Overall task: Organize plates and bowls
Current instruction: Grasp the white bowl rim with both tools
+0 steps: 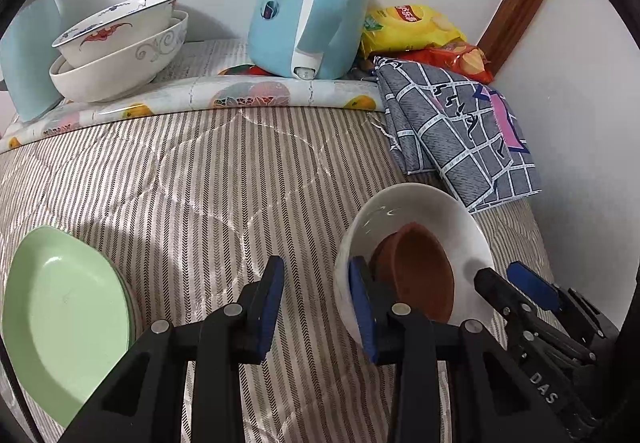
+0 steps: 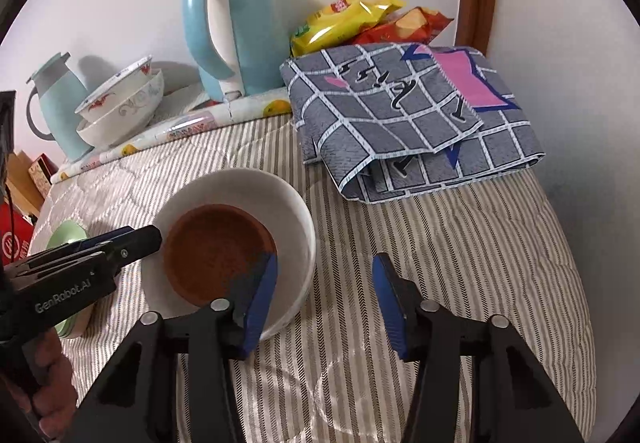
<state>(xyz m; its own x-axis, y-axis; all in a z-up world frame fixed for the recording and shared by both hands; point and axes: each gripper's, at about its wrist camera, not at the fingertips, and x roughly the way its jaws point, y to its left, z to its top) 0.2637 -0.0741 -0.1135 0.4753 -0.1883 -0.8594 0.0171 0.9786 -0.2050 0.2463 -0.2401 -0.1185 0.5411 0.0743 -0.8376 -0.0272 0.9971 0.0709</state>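
Observation:
A white bowl (image 1: 404, 211) (image 2: 240, 187) sits on the striped quilt with a brown dish (image 1: 424, 271) (image 2: 212, 255) inside it. My left gripper (image 1: 316, 303) (image 2: 148, 237) is open at the bowl's left side, its right pad against the outside of the rim and bare quilt between the fingers. My right gripper (image 2: 325, 303) (image 1: 504, 275) is open astride the bowl's near-right wall, with the left finger inside the bowl by the brown dish and the right finger outside. Stacked green plates (image 1: 68, 315) (image 2: 66, 235) lie to the left.
Two patterned bowls (image 1: 120, 43) (image 2: 124, 103) are nested at the back left beside a pale flask (image 2: 60, 103). A blue kettle (image 1: 312, 3) (image 2: 228, 27), snack bags (image 1: 408, 27) (image 2: 344, 19) and a folded checked cloth (image 1: 460, 131) (image 2: 400, 115) line the wall. A person's hand (image 2: 52, 383) holds the left gripper.

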